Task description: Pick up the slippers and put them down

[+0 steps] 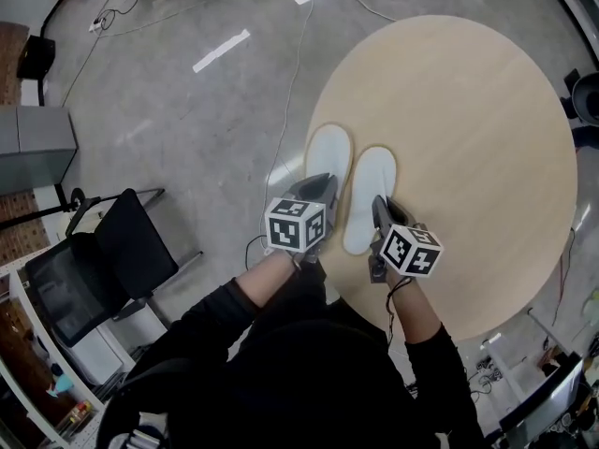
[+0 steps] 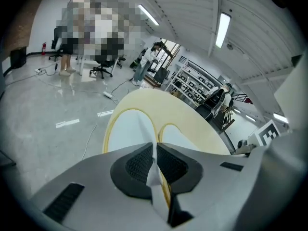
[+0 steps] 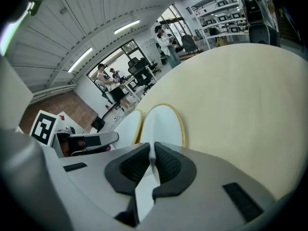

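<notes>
A round pale table [image 1: 468, 101] stands on a grey shiny floor [image 1: 168, 129] with cables [image 1: 296, 64]. A black chair [image 1: 138, 241] is near. Long ceiling lamps [image 2: 223, 28] are lit.

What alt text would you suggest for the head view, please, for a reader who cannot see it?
A person in black sleeves grips two white slippers side by side over a round wooden table: the left hand-held gripper holds the left slipper, the right hand-held gripper the right slipper.

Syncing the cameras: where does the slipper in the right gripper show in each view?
Head view: centre, right slipper of the pair.
Left gripper view: lower centre, right slipper beside the pinched left slipper.
Right gripper view: centre, right slipper above the jaws.
Shared landmark: the round table.
</notes>
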The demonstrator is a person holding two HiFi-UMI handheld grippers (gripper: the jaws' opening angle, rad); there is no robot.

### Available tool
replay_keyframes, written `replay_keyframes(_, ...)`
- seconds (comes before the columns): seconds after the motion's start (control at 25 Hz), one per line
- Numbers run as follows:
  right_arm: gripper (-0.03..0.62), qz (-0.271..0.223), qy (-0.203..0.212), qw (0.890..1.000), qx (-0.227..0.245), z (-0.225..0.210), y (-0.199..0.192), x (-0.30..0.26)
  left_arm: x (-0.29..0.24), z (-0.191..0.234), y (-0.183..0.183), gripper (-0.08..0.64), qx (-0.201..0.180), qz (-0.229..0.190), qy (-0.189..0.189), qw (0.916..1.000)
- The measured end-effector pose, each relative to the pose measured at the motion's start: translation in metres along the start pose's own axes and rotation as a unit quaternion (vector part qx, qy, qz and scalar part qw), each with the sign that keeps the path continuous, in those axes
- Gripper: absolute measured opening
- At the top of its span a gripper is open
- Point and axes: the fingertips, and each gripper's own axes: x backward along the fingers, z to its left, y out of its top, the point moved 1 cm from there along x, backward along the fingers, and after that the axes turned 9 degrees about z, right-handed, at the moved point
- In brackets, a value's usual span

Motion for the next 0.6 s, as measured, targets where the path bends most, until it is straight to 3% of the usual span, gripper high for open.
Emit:
replay_keyframes(0.36,0.040,-0.004,-0.006,1.000,0.016,0.000,0.007,-0.016,-0.012,0.012,-0.007,0.038,-0.005,0.013,0.006,0.9999)
replay_keyframes(0.44,0.134,-0.008,-0.009,1.000,0.015,-0.001,0.008,-0.013,-0.012,0.009,-0.006,0.040,-0.008,0.013,0.001,0.9999)
replay_keyframes(0.6,0.164,-0.016,-0.011,1.000,0.010,-0.002,0.012,-0.005,-0.013,0.005,-0.006,0.145,-0.018,0.026,-0.004,0.9995)
